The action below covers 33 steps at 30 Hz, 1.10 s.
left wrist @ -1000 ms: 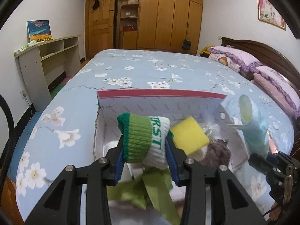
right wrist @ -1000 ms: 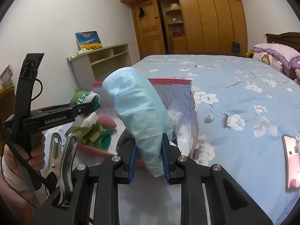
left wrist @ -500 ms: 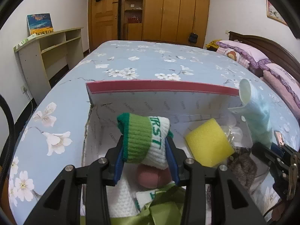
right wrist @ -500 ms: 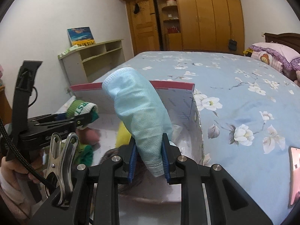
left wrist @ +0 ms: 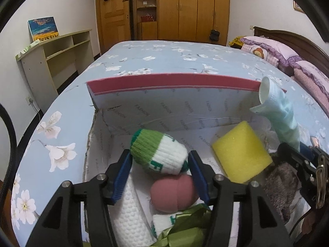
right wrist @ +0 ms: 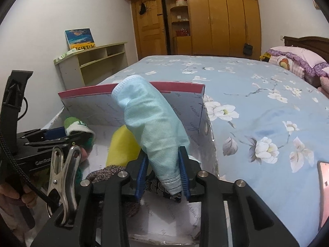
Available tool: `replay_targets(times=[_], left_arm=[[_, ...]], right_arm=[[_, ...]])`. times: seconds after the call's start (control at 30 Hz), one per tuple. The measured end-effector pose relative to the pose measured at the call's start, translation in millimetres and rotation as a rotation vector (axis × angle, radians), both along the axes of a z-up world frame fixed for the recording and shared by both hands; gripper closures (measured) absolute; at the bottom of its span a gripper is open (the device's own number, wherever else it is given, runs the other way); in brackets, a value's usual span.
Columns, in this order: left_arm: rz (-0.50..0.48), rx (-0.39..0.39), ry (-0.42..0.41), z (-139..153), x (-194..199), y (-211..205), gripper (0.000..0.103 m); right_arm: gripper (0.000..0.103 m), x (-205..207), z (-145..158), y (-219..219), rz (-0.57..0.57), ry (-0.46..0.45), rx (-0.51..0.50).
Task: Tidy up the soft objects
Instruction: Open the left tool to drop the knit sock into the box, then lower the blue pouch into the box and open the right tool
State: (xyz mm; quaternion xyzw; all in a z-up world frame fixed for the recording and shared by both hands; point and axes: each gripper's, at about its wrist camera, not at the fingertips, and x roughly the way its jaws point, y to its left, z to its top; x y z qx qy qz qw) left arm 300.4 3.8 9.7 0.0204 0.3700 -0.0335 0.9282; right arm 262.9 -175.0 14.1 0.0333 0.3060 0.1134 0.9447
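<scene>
- Bed (left wrist: pixel 174 61) with a blue floral cover, filling the middle of both views.
- Wooden wardrobe (right wrist: pixel 216 18) along the far wall, with open shelves beside its door.
- Pale open shelf unit (left wrist: pixel 59 57) against the left wall; a painting (left wrist: pixel 43 28) of sky and yellow field leans on top.
- Pink and purple pillows (left wrist: pixel 273 51) at the dark wooden headboard (left wrist: pixel 294 39).
- Phone (right wrist: pixel 323 193) lying on the cover at the right edge.

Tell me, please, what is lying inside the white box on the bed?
Inside the box lie a yellow sponge, a pink ball, a white towel roll, green ribbon and brown knitwear. The claws hide whatever lies beneath them.
</scene>
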Motion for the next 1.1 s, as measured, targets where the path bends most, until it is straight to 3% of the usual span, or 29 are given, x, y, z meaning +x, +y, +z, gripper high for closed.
replay_targets(times=[0.2, 0.47, 1.1], left_arm=[[-0.002, -0.01, -0.011, 7, -8, -2, 0.044], [-0.042, -0.001, -0.05, 27, -26, -10, 0.036], [-0.068, -0.018, -0.079, 59, -81, -15, 0.036]], right_arm=[[0.054, -8, 4, -3, -0.009, -0.04, 0.022], [0.053, -22, 17, -6, -0.008, -0.085, 0.026], [0.053, -60, 40, -15, 0.01, -0.099, 0.087]])
